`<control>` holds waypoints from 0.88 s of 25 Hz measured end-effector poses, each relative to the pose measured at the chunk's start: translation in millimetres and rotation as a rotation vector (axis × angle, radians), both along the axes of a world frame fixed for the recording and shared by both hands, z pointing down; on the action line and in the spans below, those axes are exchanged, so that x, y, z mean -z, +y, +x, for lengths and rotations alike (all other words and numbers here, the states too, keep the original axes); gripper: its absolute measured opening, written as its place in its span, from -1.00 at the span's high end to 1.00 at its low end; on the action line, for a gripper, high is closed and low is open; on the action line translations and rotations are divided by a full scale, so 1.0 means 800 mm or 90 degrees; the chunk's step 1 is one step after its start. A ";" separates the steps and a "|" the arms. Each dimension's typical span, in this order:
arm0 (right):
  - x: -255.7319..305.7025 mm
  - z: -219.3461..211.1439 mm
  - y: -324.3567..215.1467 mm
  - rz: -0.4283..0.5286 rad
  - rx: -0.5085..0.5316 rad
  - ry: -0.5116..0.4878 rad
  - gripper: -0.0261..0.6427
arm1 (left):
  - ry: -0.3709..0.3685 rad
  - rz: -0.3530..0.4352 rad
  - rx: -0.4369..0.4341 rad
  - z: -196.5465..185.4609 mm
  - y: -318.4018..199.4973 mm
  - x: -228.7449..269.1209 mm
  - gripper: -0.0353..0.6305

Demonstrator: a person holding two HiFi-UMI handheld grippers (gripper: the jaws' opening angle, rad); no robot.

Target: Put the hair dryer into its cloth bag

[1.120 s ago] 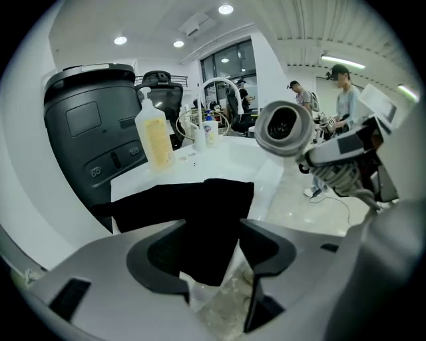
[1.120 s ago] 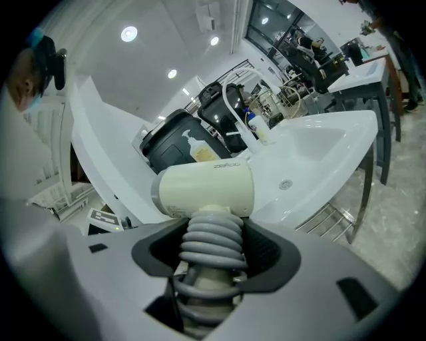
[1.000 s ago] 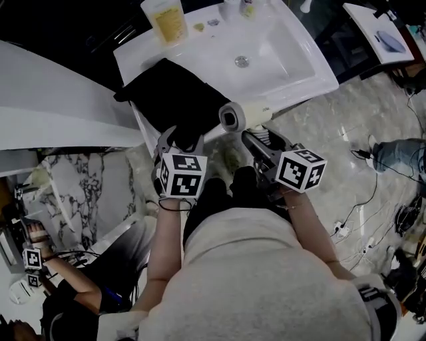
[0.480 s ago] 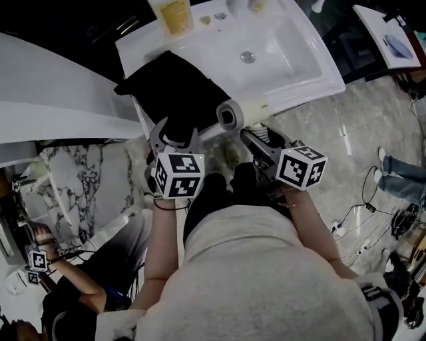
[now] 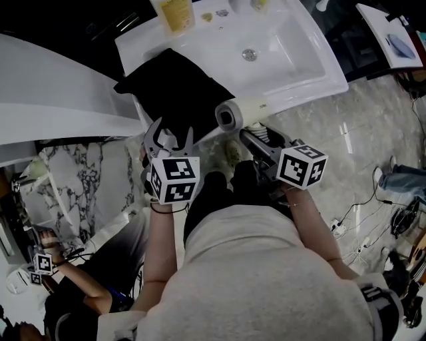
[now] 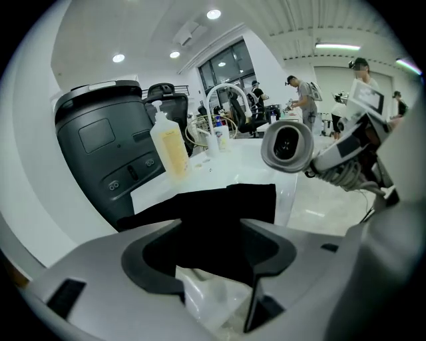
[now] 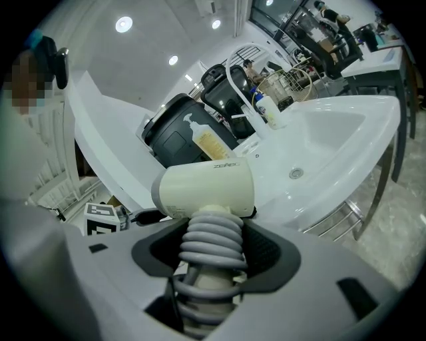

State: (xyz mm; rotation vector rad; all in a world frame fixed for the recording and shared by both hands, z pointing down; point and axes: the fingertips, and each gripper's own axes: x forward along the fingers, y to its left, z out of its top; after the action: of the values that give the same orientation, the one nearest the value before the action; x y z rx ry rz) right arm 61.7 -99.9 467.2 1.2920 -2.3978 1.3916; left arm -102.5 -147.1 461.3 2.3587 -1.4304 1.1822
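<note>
- Our right gripper [image 7: 213, 256] is clamped on the handle of the hair dryer [image 7: 206, 190]. The grey coiled cord is wound round that handle, and both jaws press on the coils.
- The dryer's cream barrel lies crosswise just past the jaw tips, above the near edge of the white sink [image 7: 333, 133].
- In the head view, the right gripper [image 5: 259, 140] holds the hair dryer [image 5: 243, 112] at the near rim of the sink [image 5: 313, 73]. The barrel's round open end faces left, towards the bag.
- The black cloth bag [image 5: 176, 93] lies flat on the left part of the sink top. Its near edge seems to hang over the rim, though the dark cloth makes that hard to judge.
- The dryer's open end is just beside the bag's near right corner, and we cannot tell whether the two touch.
- Our left gripper [image 5: 174, 133] has its jaws spread wide and pinches nothing. Its tips sit just near of the bag's near edge.
- In the left gripper view, the cloth bag [image 6: 219, 213] fills the gap past the left gripper [image 6: 210, 250]. The hair dryer [image 6: 287, 145] hangs to the far right of it.
- Small grey lettering on the barrel starts with "ZE", and we cannot read the rest with confidence.
- A pump bottle [image 5: 176, 13] of yellowish liquid stands on the far left of the sink top, and its label cannot be read.
</note>
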 end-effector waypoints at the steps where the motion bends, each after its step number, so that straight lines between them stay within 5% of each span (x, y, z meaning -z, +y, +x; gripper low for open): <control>1: 0.000 -0.001 -0.001 0.000 0.002 0.000 0.20 | 0.004 -0.007 -0.004 0.001 0.001 -0.002 0.15; 6: -0.001 -0.004 -0.001 -0.001 0.016 0.008 0.20 | 0.008 -0.047 -0.028 0.007 0.010 -0.015 0.17; 10: -0.001 -0.012 0.004 -0.008 0.053 0.000 0.20 | 0.022 -0.053 -0.032 0.011 0.011 -0.017 0.82; 22: -0.017 -0.049 0.035 -0.028 0.255 0.011 0.20 | 0.123 -0.052 -0.040 0.023 -0.008 0.024 0.85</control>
State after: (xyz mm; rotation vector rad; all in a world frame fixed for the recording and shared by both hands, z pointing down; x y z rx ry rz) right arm 22.7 -72.2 480.8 0.7496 -2.4200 1.2978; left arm -84.4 -153.2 442.5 2.4021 -1.2311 0.9748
